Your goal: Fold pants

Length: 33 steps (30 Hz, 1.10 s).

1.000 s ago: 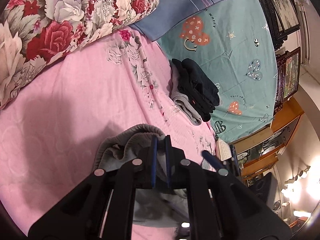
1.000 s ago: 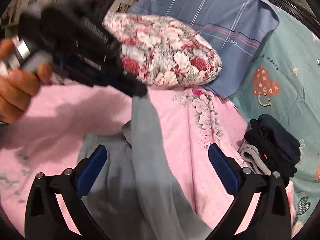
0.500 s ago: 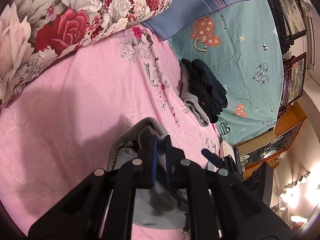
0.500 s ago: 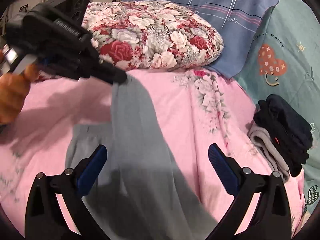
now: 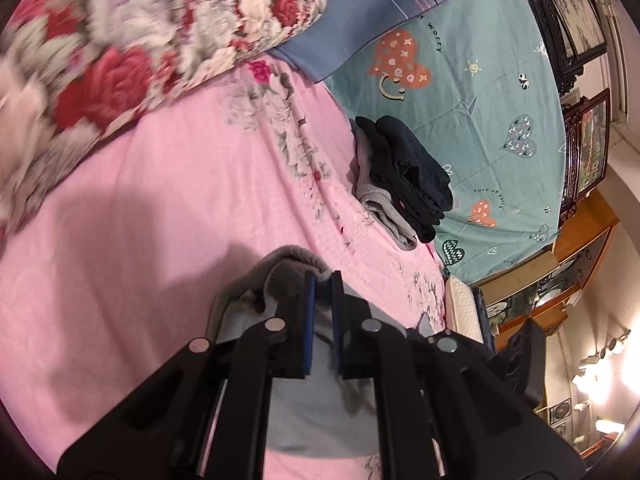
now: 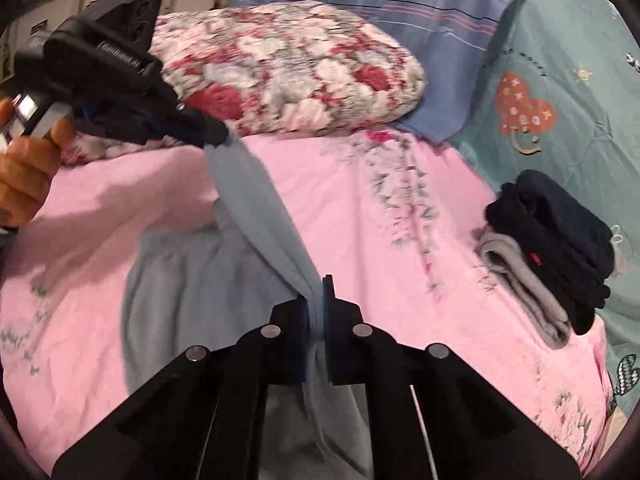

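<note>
Grey pants (image 6: 188,280) lie partly spread on the pink sheet (image 6: 80,320). One stretch of them (image 6: 260,204) is lifted taut between both grippers. My left gripper (image 5: 322,280) is shut on a bunched end of the grey pants (image 5: 288,264). From the right wrist view the left gripper (image 6: 216,136) hangs at upper left, a hand (image 6: 24,168) holding it. My right gripper (image 6: 318,284) is shut on the near part of the same raised fabric. The cloth below the right fingers is hidden.
A floral quilt (image 6: 300,72) and a blue striped cloth (image 6: 420,20) lie at the far side. A stack of folded dark and grey clothes (image 6: 552,248) sits right, at the teal sheet's (image 6: 560,80) edge. Wooden furniture (image 5: 560,272) stands beyond the bed.
My right gripper went from wide open to shut on the lifted grey fabric. The left gripper kept its hold and carried the pants end up and toward the quilt.
</note>
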### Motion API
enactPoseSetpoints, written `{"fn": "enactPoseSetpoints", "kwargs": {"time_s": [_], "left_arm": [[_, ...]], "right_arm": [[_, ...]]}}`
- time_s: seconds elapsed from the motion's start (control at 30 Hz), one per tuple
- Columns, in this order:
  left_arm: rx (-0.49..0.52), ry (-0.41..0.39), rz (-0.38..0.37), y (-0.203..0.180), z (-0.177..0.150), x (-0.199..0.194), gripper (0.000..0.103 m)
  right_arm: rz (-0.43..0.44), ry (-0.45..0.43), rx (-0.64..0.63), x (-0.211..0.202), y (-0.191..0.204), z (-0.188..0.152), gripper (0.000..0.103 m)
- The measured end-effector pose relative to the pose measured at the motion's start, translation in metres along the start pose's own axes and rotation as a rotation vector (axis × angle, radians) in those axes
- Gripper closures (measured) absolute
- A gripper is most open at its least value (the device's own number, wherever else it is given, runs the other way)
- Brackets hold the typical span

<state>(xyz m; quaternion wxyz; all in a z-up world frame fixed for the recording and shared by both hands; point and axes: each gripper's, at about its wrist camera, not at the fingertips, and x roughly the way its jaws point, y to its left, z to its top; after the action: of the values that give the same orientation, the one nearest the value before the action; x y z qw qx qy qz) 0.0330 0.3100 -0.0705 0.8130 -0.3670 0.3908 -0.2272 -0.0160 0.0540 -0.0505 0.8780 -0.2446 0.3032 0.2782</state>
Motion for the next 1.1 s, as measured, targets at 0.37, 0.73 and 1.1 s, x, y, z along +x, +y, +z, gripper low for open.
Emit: {"fn": "enactPoseSetpoints", "kwargs": {"time_s": [0.37,0.73,1.1], "left_arm": [[-0.055,0.049,0.097,0.009,0.058,0.074,0.095],[0.050,0.118,0.127,0.018,-0.003,0.012,0.095],[0.011,0.215,0.199,0.050,-0.057,-0.016,0.095]], "right_arm": [[-0.037,0.049,0.111,0.043,-0.049,0.030,0.097],[0.197,0.063,-0.123,-0.010,0.056,-0.026,0.097],[0.299,0.123,-0.032,-0.014,0.067,-0.047,0.097]]}}
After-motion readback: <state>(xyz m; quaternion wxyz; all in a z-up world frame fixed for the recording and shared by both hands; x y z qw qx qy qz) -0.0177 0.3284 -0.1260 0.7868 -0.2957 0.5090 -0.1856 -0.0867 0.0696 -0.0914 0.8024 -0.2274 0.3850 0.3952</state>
